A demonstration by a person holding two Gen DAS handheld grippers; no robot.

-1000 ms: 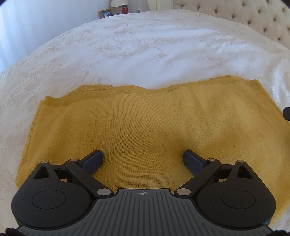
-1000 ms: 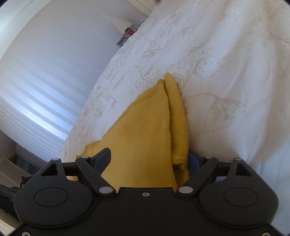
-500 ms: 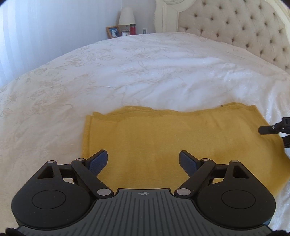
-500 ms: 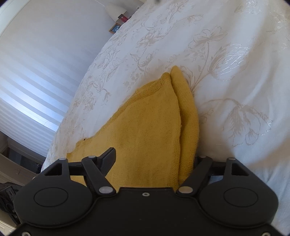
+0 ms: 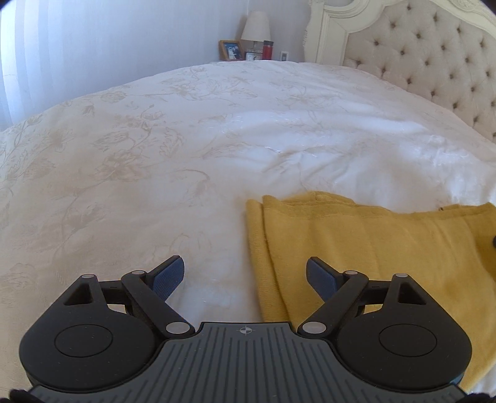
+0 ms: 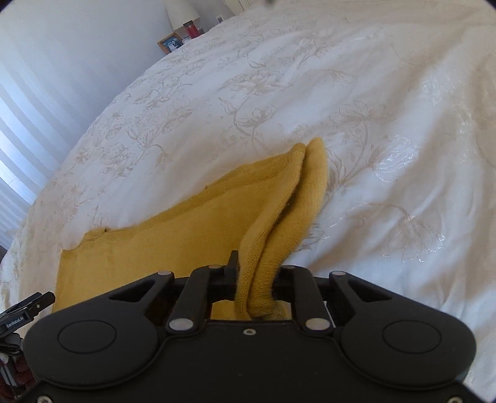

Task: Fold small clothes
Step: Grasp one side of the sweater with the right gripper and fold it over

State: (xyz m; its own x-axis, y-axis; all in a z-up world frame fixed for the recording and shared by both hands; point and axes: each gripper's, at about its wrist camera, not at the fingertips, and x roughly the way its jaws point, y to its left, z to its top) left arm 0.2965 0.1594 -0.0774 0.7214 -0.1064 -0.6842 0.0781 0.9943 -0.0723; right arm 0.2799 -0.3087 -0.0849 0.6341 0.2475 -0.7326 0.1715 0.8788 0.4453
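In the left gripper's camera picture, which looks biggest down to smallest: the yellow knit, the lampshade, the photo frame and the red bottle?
1. yellow knit, far the largest, though it lies nearest the camera.
2. lampshade.
3. photo frame.
4. red bottle, slimmer than the frame; those two are close, so that ranking is unsure.

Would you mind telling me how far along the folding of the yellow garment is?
Done: the yellow garment already lies layered on the bed. In hand: the right hand-held gripper is closing on its bunched end. Left: the left hand-held gripper is open over the garment's other edge, gripping nothing; the next fold remains.
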